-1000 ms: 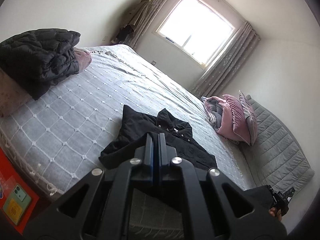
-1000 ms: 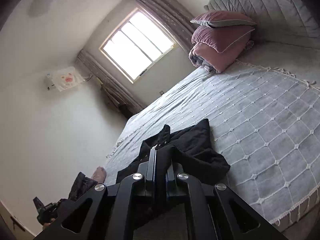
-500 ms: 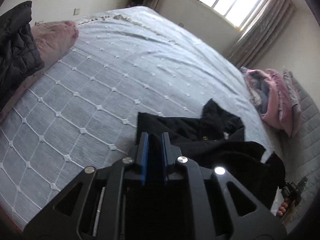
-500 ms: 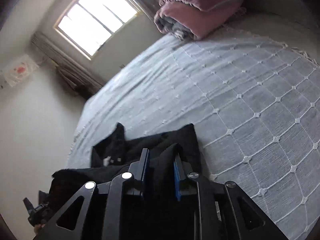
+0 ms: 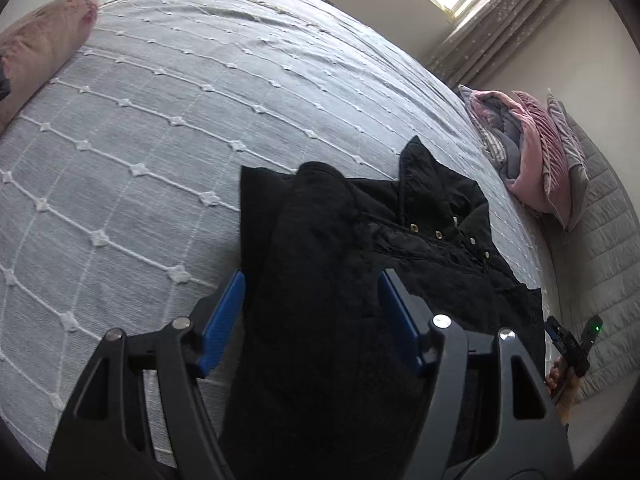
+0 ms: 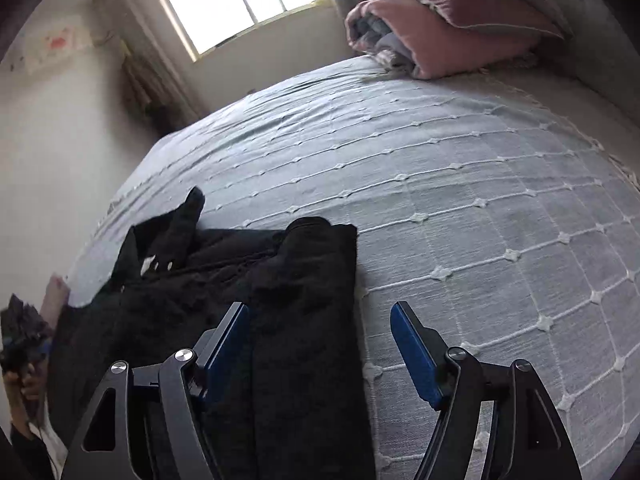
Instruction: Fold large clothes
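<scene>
lying on the grey bedspread, black jacket runs lengthwise away from both cameras, collar end toward the window side, hem end nearest. left gripper jaws opening, wide, fabric between, pads not pressing. right gripper jaws opening, wide, over the jacket's right edge.

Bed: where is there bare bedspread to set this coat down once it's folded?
The bedspread lies bare between the black coat and the pink pillow, and in the right wrist view from the coat to the folded pink quilt. Around both opening grippers, left and right, coat crowds the edge.
</scene>
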